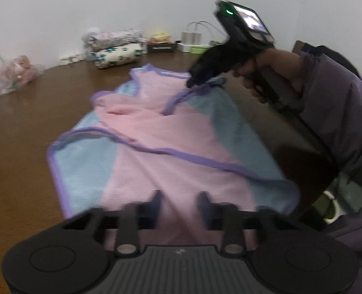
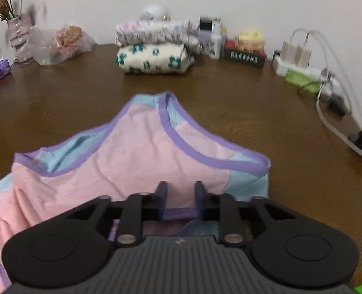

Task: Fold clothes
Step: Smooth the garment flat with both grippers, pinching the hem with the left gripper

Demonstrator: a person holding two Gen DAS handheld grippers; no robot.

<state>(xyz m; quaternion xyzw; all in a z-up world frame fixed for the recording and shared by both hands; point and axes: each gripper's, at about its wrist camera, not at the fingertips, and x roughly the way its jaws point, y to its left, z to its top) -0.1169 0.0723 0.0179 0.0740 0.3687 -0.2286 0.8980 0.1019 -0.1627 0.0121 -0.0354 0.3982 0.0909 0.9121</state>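
Brown wooden table (image 2: 230, 112) runs out ahead of both tools to a white wall. At the right gripper (image 2: 179, 196) the jaws stand narrow, and a strip of purple hem (image 2: 179, 212) is stretched between the fingers, so it appears to be pinching the edge of the pink-and-blue tank top (image 2: 132, 161). The top spreads forward and to the left of that tool, neckline away from it. The left gripper (image 1: 179, 201) hovers over the opposite end of the top with its jaws a little apart. Pink cloth shows through the gap, but blur hides whether the pads touch it, and no fold is visibly caught. Ahead and to its right, a hand (image 1: 274, 71) holds the other tool at a strap.

The likely risk is a lopsided fold. If only one end is truly gripped, lifting would drag the thin fabric, deepen the wrinkles already across its middle, or let the narrow hem slip free.

By count there are two grippers and one tank top being worked. Farther out sit two folded garments in a stack, a floral one (image 2: 154, 60) under a paler one (image 2: 154, 33). Far left of them are one plastic bag (image 2: 63, 44) and one vase of flowers (image 2: 19, 34).
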